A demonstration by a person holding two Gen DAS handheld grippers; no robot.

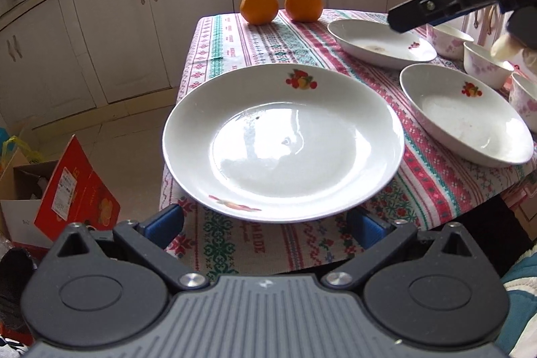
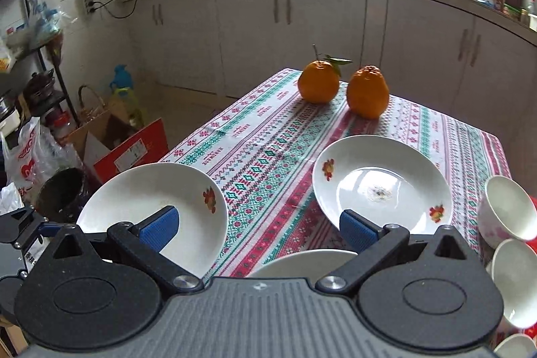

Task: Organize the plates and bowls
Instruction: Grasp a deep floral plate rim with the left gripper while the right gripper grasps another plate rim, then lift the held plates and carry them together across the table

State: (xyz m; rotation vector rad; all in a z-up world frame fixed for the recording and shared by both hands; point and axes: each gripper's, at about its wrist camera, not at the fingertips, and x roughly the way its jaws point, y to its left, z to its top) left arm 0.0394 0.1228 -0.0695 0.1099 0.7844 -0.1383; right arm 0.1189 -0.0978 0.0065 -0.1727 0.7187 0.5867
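- White plates (image 1: pixel 282 150) carry red-and-yellow fruit motifs.
- The tablecloth (image 1: pixel 268 42) bears red, green and white knit-style bands.
- Two oranges (image 2: pixel 318 82) glow bright orange.
- Bowls (image 1: pixel 486 64) show pink florals.

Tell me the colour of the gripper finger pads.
Blue, ribbed pads; clearest in the right wrist view.

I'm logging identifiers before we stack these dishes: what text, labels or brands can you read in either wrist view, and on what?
"DAS" on the right gripper, on its dark arm.
"HANDMADE" woven in the tablecloth, repeated along a band.
Red cardboard box on the floor: white label, print too small to read.
White plastic bag: red lettering, not legible.
Plates and bowls: fruit and flower decals only, no words.
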